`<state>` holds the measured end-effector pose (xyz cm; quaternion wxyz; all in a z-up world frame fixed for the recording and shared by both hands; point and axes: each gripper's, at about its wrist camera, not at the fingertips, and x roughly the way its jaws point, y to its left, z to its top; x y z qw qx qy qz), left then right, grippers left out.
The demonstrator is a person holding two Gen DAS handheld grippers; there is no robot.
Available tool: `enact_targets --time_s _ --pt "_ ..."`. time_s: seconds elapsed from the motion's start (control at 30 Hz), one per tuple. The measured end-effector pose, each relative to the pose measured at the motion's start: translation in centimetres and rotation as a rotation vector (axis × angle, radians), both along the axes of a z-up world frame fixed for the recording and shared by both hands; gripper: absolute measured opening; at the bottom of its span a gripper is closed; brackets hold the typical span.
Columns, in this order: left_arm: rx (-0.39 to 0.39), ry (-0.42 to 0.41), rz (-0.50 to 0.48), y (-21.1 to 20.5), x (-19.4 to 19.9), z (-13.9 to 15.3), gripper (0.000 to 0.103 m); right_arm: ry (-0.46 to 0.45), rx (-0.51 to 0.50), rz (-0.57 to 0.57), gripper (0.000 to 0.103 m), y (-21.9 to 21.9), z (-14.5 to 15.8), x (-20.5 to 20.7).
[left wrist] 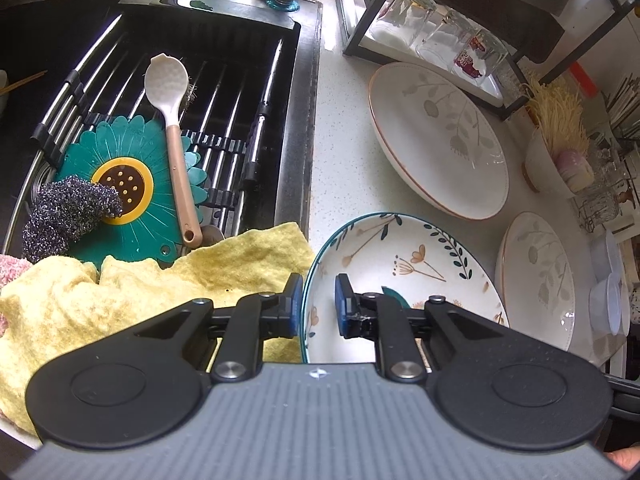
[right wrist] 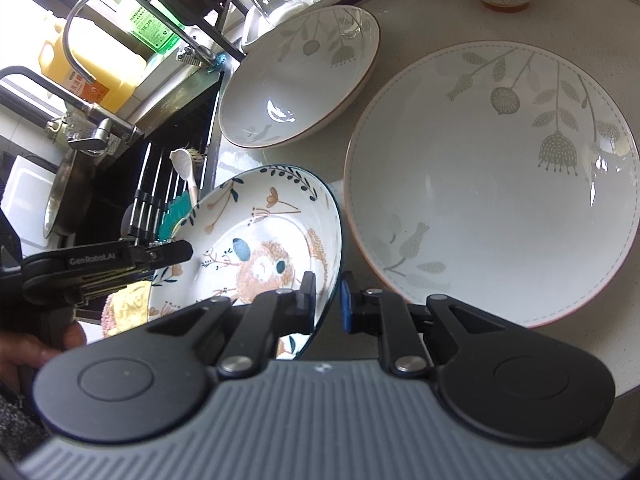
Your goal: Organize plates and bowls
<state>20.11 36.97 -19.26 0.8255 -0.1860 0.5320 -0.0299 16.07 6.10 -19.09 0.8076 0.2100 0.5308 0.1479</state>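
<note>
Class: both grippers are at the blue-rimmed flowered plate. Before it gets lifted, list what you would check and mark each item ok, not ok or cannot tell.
1. Left gripper straddles the rim of the flowered plate, one pad on each side: ok.
2. Right gripper straddles the opposite rim: ok.
3. Pads pressing firmly enough to hold: cannot tell.
4. Plate empty, nothing to spill: ok.
5. Yellow cloth clear of the plate's edge: not ok, it lies against the left side.
6. Large leaf-pattern plate apart from the flowered plate: ok, bare counter shows between them.
</note>
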Motion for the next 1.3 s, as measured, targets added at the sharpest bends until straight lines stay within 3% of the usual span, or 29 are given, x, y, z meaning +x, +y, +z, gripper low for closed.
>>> enact_targets --time_s 0.2,0.43,0.73,1.3 --pt "0.009 -0.017 -0.012 -0.2 -0.2 1.2 0.020 -0.038 -0.003 0.005 0.016 0.0 1.2 -0.2" --pt "-0.039 -0.039 -0.014 -0.4 -0.3 2.5 0.020 -0.058 0.024 -0.022 0.016 -1.2 2.2 -0.6" --pt "-0.063 -0.083 -0.078 -1.7 -0.3 3.9 0.020 -0.104 0.044 -0.083 0.016 -3.0 3.8 -1.4" --pt "-0.084 -0.149 -0.107 -6.8 0.4 6.3 0.020 -0.169 0.050 -0.127 0.016 -7.9 6.0 -1.0"
